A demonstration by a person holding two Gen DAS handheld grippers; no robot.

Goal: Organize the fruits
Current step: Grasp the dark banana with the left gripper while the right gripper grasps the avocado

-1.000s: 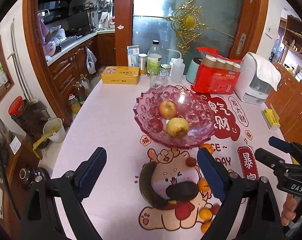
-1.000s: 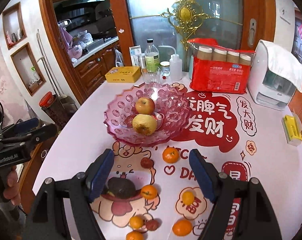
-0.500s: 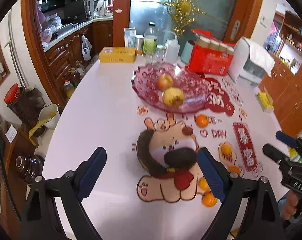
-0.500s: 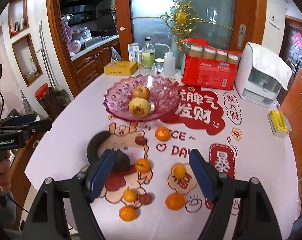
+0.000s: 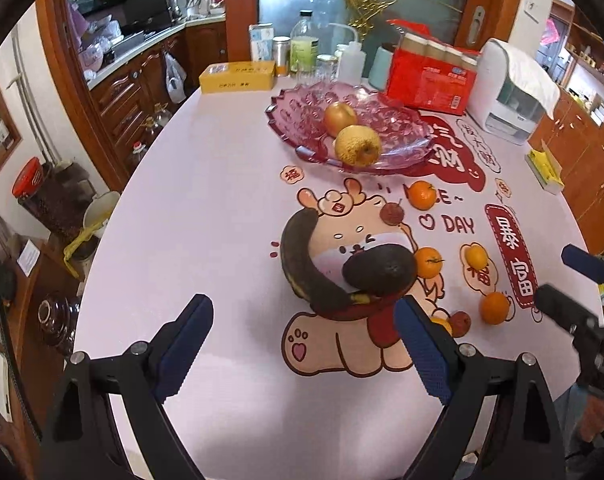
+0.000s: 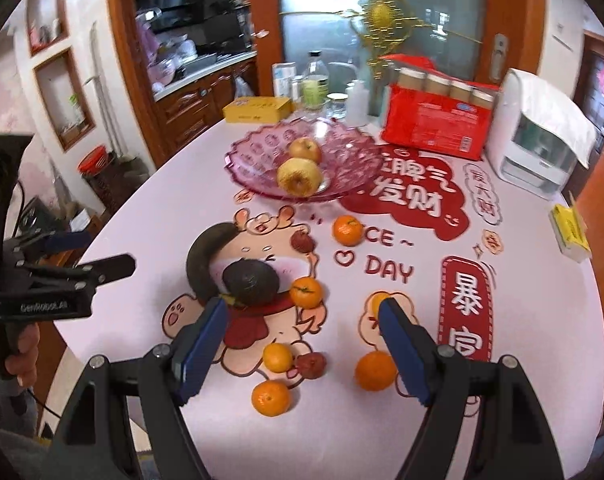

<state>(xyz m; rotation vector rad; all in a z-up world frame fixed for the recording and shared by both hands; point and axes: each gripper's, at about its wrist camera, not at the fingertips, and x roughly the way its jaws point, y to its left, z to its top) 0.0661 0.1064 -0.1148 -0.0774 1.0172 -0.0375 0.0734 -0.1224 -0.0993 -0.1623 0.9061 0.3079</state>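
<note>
A pink glass bowl (image 5: 402, 128) (image 6: 242, 160) holds an apple (image 5: 339, 118) and a yellow pear (image 5: 358, 146). Nearer on the printed tablecloth lie a blackened banana (image 5: 302, 264) (image 6: 200, 256) and a dark avocado (image 5: 380, 270) (image 6: 251, 278) touching it. Around them are several tangerines (image 6: 307, 292) and small red fruits (image 6: 312, 364). My left gripper (image 5: 304, 344) hangs open and empty just short of the banana. My right gripper (image 6: 302, 344) is open above a tangerine (image 6: 277, 357), its pads apart from any fruit. Each gripper shows at the edge of the other's view.
At the back of the table stand a red pack of cups (image 5: 430, 80), a white appliance (image 5: 510, 108), a yellow box (image 5: 238, 76) and bottles (image 5: 304, 48). A small yellow box (image 5: 546, 164) lies at the right edge. Jars and a bucket stand on the floor at left.
Both grippers have drawn back from the bowl toward the near side of the table, so the loose fruit now lies just ahead of the fingers. The jaws stand as wide as before.
</note>
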